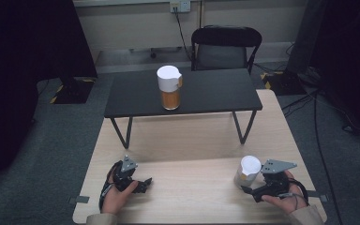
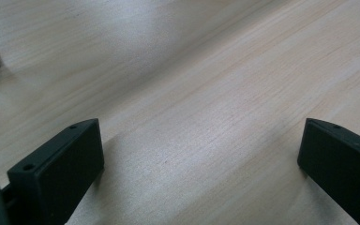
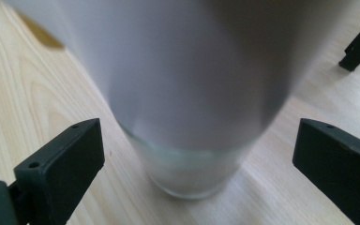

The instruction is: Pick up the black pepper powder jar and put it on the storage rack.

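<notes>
Right gripper at near right of pale wooden table, held low, jaws spread wide and clamped on nothing. Directly ahead of it: upright clear glass cup wrapped in a white paper sleeve, standing on the tabletop just beside the jaw tips. In the right gripper view the same cup centred between the two black jaws, base on the wood, clear gaps on both sides; neither jaw touching the glass. Cup's long axis vertical, gripper's approach roughly level, so jaws set to close across the cylinder near its lower part.

Left gripper at near left, well apart from the cup, jaws likewise open; in the left gripper view bare wood grain between them, nothing held.

Second tall cup with white sleeve and amber contents standing on the low black bench-like table at the far side, well apart from both grippers. Black folding chair behind that.

Judgement: right hand far nearer the near cup; work in hand looks like a grasp of it. Deciding relation: cup dead ahead and already bracketed by the jaws, so a short forward advance then closing should suffice. Risk: high sleeve, narrow base; an off-centre first contact could tip or slide it.
</notes>
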### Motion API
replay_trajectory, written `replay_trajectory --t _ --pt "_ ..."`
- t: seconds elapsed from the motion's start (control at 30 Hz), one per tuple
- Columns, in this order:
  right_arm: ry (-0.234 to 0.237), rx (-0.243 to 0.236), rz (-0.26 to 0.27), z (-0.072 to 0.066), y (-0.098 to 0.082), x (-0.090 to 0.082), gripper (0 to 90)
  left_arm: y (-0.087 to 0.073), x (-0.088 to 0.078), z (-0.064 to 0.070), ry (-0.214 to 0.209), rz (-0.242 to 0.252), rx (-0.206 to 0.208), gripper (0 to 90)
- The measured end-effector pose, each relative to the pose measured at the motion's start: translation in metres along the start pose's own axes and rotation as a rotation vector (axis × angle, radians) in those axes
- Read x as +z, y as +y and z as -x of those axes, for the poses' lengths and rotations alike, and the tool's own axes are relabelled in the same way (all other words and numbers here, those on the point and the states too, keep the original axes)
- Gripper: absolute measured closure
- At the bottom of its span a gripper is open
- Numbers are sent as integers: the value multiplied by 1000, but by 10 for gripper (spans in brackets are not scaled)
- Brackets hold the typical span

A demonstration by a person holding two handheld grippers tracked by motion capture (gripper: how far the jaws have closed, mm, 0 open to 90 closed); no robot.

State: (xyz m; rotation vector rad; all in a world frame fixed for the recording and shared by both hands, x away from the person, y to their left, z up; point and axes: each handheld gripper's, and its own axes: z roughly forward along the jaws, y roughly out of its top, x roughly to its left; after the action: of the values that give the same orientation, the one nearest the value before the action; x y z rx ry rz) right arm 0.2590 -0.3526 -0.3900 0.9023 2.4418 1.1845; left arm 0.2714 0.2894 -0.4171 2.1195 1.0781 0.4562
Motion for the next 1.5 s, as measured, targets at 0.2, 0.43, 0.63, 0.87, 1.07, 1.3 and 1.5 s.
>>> replay_trajectory --t 0.2,0.43,0.63,0.87,1.07,1.3,1.5 --pt "-5 -15 2 -5 7 4 65 0 0 0 0 0 2 0" --pt "-10 -3 53 -9 5 5 119 0 0 0 0 0 0 0" --pt "-11 19 81 -8 3 5 210 0 0 0 0 0 0 0" --pt "-13 16 104 -7 -1 5 291 0 0 0 0 0 0 0" --pt "-14 11 109 -7 -2 5 299 0 0 0 0 0 0 0" --pt "-16 -4 99 -8 1 5 302 0 0 0 0 0 0 0" --pt "-19 -29 89 -9 6 7 303 0 0 0 0 0 0 0"
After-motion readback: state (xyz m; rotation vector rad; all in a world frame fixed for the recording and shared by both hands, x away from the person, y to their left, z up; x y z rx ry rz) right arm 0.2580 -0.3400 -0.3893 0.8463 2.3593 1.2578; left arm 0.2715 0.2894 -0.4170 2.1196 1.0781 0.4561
